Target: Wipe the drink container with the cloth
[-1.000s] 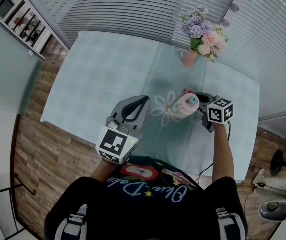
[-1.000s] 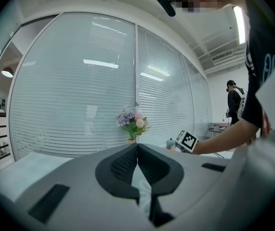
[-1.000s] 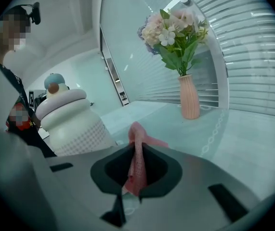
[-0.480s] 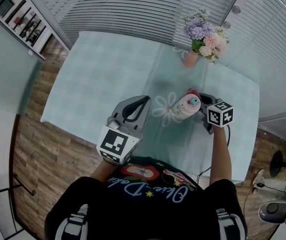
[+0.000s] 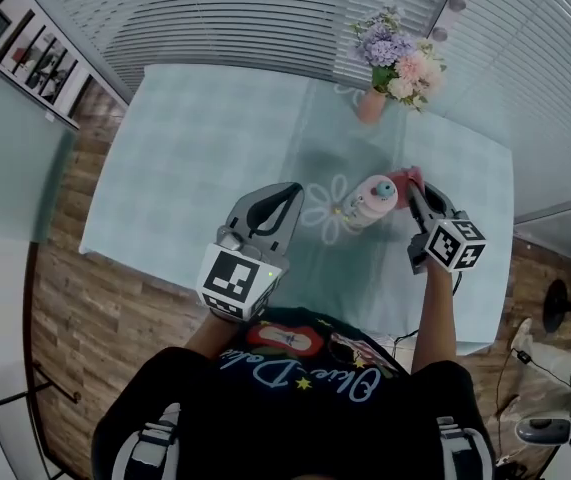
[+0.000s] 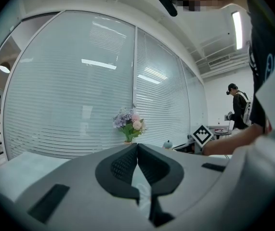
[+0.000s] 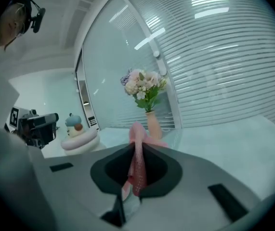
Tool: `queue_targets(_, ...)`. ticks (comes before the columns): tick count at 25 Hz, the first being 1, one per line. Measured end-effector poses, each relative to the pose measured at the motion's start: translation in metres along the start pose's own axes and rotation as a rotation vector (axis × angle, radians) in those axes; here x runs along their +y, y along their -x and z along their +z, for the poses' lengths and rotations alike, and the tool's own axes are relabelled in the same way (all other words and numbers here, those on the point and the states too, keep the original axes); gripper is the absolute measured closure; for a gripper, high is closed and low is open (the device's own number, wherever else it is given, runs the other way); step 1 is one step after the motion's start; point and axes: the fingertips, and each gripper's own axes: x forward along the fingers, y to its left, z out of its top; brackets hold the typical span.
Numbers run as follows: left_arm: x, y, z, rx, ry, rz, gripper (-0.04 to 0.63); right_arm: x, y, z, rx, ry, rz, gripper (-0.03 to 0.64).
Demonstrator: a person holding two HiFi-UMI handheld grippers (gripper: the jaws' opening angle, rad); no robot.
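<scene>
The drink container (image 5: 373, 200), a pink and white bottle with a blue cap, stands on the table's flower-print runner. My right gripper (image 5: 412, 188) is just right of it, shut on a pink cloth (image 5: 406, 177) that lies close to the bottle's upper side; whether they touch I cannot tell. In the right gripper view the cloth (image 7: 137, 160) is pinched between the jaws, and the container (image 7: 77, 134) sits to the left. My left gripper (image 5: 294, 191) hovers left of the bottle, shut with nothing in it. Its own view shows the closed jaws (image 6: 137, 146) and the bottle's cap (image 6: 167, 144) beyond.
A vase of pink and purple flowers (image 5: 393, 63) stands at the table's far edge. The light teal table (image 5: 195, 158) stretches out to the left. Blinds cover the glass wall behind. Another person (image 6: 237, 105) stands far off to the right.
My right gripper has swung its rear end down and to the right, and the pink cloth has come out from behind the bottle to its upper right. The left gripper has barely shifted.
</scene>
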Motion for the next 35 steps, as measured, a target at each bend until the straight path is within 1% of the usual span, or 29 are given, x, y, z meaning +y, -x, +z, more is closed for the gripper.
queue_targets(4,-0.001,-0.001,-0.001,0.005,0.001,-0.026,0.592,0.015,0.028,0.004,-0.097,-0.056,-0.054,0.591)
queue_targets(7,-0.001,-0.004,-0.002,0.008,0.004,-0.043,0.592,0.027,0.044,0.009,-0.176,-0.081,-0.077,0.591)
queue_targets(11,-0.007,-0.013,-0.005,0.010,0.006,-0.078,0.592,0.042,0.068,0.013,-0.255,-0.102,-0.104,0.591)
queue_targets(14,-0.015,-0.018,-0.006,0.013,0.005,-0.102,0.592,0.056,0.088,0.016,-0.300,-0.096,-0.116,0.591)
queue_targets(21,-0.030,-0.029,-0.009,0.026,0.003,-0.149,0.592,0.074,0.118,0.020,-0.341,-0.018,-0.163,0.591)
queue_targets(27,-0.039,-0.034,-0.011,0.030,-0.004,-0.171,0.592,0.078,0.128,0.021,-0.373,0.005,-0.182,0.592)
queue_targets(30,-0.041,-0.034,-0.010,0.030,-0.008,-0.181,0.592,0.079,0.130,0.021,-0.374,0.003,-0.188,0.592)
queue_targets(35,-0.043,-0.035,-0.008,0.033,-0.008,-0.188,0.592,0.081,0.129,0.019,-0.346,0.019,-0.195,0.592)
